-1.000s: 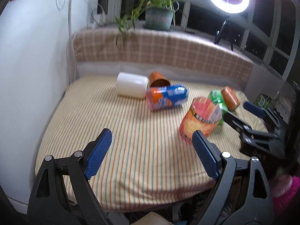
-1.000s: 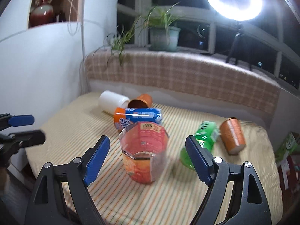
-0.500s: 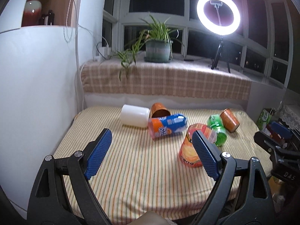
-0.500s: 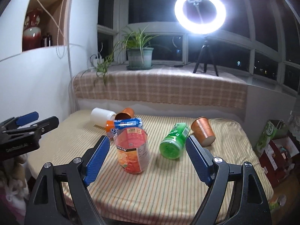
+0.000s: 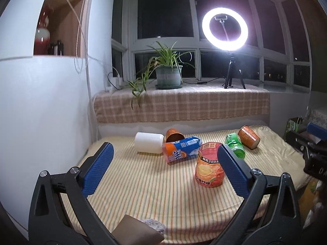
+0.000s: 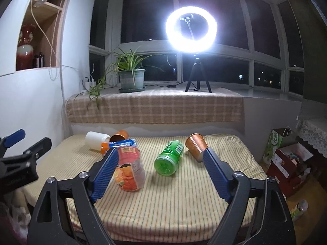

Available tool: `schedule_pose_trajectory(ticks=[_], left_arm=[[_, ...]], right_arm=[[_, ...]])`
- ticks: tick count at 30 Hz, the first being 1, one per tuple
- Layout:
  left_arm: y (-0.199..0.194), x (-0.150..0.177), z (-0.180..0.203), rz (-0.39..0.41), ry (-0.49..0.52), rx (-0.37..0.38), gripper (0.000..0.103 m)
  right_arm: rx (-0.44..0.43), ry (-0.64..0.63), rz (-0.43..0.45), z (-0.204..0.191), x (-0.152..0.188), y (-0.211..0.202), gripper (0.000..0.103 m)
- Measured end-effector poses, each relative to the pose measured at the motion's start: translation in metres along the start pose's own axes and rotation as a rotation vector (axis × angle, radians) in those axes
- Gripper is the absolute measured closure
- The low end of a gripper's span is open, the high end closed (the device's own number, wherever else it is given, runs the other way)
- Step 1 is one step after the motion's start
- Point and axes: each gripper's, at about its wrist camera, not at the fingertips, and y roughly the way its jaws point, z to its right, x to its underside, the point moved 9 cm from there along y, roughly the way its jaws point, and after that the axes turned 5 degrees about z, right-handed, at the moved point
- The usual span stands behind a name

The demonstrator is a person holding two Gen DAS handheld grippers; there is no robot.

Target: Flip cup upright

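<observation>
Orange cup (image 6: pixel 129 167) upright, touching neither open hand-held gripper (image 6: pixel 158 173).

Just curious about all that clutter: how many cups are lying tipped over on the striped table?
5: white cup far left, copper cup behind it, blue-orange cup centre, green cup and another copper cup right. None seems hidden.
</observation>
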Motion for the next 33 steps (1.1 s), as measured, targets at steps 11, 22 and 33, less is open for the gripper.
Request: schedule_pose_trajectory(ticks=[11,22,33], left_arm=[[0.000,-0.002,-0.007,-0.004,-0.063,-0.009,0.000],[0.001,-0.004,-0.008,-0.004,-0.056,-0.015,0.000],[0.002,-0.001,-0.006,-0.010,-0.063,-0.008,0.000]], right_arm=[[0.020,-0.011,0.043,0.001,-0.007,-0.008,0.016],[0.021,-0.016,0.060,0.001,-0.012,-0.010,0.016],[0.026,-0.011,0.062,0.003,-0.014,-0.009,0.016]])
